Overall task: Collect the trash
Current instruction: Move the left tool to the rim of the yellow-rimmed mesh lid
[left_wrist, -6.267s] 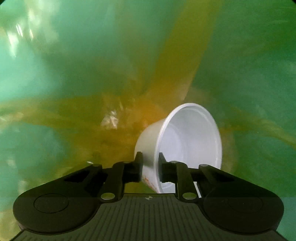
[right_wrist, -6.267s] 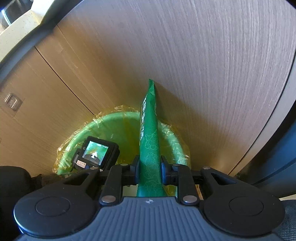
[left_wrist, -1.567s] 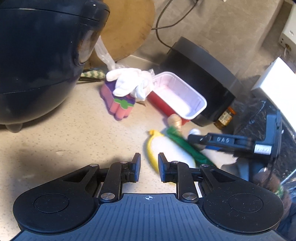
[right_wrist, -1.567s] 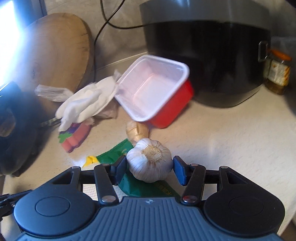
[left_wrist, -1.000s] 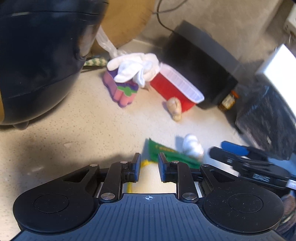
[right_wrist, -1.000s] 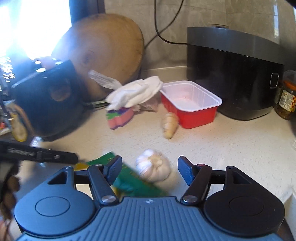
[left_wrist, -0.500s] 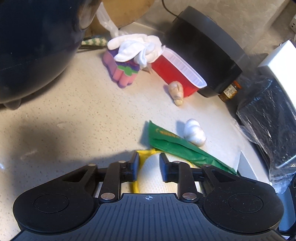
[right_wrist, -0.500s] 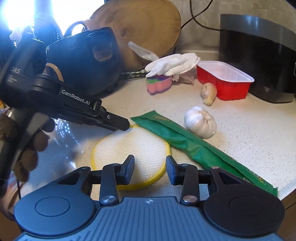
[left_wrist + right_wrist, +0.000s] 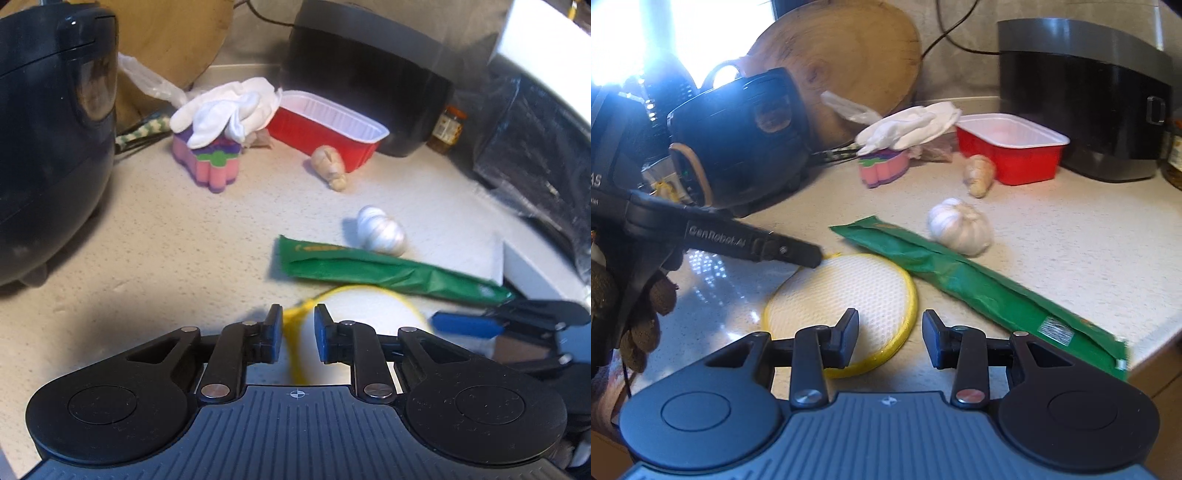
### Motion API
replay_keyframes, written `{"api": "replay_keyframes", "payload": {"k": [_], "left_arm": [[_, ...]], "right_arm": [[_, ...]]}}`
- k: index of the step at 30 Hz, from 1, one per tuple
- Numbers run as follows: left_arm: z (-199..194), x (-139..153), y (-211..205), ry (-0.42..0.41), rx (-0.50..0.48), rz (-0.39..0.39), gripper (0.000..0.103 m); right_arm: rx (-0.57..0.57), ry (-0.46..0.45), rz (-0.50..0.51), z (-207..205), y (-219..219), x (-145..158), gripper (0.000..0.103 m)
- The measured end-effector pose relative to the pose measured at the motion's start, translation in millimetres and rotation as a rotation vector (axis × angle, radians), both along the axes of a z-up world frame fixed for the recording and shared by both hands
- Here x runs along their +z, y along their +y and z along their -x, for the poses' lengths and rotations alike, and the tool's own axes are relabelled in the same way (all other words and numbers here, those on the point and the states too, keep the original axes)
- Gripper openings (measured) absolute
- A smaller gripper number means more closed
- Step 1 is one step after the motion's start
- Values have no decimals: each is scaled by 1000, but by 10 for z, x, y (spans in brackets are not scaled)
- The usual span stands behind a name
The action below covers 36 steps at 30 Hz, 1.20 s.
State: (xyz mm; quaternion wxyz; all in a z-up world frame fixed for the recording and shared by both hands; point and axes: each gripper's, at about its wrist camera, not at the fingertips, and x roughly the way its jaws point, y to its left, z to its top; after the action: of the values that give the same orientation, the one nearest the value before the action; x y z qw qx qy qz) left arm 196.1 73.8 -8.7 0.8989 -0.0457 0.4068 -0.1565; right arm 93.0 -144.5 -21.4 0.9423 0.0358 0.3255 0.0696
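Note:
A long green wrapper (image 9: pixel 388 267) (image 9: pixel 967 280) lies on the speckled counter (image 9: pixel 166 240). A round white pad with a yellow rim (image 9: pixel 842 299) (image 9: pixel 354 310) lies beside it near the front edge. My left gripper (image 9: pixel 298 330) is narrowly open, its fingers straddling the pad's yellow rim; its fingertip also shows in the right wrist view (image 9: pixel 809 258) at the pad's far edge. My right gripper (image 9: pixel 889 338) is open and empty, just above the pad's near edge. A red tray (image 9: pixel 328 129) (image 9: pixel 1012 155) stands at the back.
A garlic bulb (image 9: pixel 380 230) (image 9: pixel 958 225) and a ginger piece (image 9: pixel 328 168) lie mid-counter. A white cloth (image 9: pixel 225 107) sits on a pink sponge (image 9: pixel 210 166). Black cookers (image 9: pixel 44 147) (image 9: pixel 1082 107) stand left and back. A wooden board (image 9: pixel 842 59) leans behind.
The left gripper has lowered onto the pad's yellow rim. The right gripper's jaws have opened wider and it has moved closer over the pad.

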Motion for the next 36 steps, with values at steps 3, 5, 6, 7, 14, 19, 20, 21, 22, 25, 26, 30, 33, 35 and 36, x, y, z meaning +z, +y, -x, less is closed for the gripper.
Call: {"api": "replay_keyframes", "payload": {"k": [3, 5, 6, 7, 14, 19, 20, 21, 22, 25, 26, 30, 33, 35, 36], "left_arm": [[-16, -27, 16, 15, 3, 11, 23], [-20, -24, 22, 20, 0, 23, 23], [-21, -24, 25, 25, -3, 33, 23], [-20, -27, 22, 30, -4, 45, 23], [-37, -73, 21, 81, -22, 141, 32], [-65, -97, 52, 147, -52, 243, 39], [-81, -117, 69, 176, -61, 287, 39], [-94, -141, 77, 205, -71, 328, 39], [-102, -166, 73, 231, -84, 363, 39], [-79, -195, -7, 255, -122, 382, 39], [-66, -191, -43, 254, -132, 377, 39], [-30, -182, -115, 236, -150, 339, 32], [-11, -191, -161, 232, -170, 332, 29], [0, -234, -201, 260, -206, 375, 31], [21, -237, -242, 264, -223, 378, 32]], "right_arm": [[-42, -20, -10, 63, -108, 51, 38], [-56, -21, -18, 94, -155, 49, 38], [-56, -16, -24, 107, -168, 35, 38], [-52, -10, -30, 122, -169, 17, 38], [-27, -11, -40, 162, -112, -54, 38], [-46, -20, -47, 196, -147, -61, 38], [-55, -22, -51, 212, -167, -60, 38], [-64, -22, -57, 229, -194, -61, 38], [-72, -22, -62, 247, -221, -63, 38], [-97, -24, -75, 307, -294, -73, 38], [-104, -25, -80, 331, -319, -78, 38], [-134, -31, -114, 440, -402, -98, 38], [-151, -54, -134, 569, -445, -114, 38], [-160, -69, -135, 645, -450, -100, 38], [-171, -73, -128, 679, -443, -91, 41]]}}
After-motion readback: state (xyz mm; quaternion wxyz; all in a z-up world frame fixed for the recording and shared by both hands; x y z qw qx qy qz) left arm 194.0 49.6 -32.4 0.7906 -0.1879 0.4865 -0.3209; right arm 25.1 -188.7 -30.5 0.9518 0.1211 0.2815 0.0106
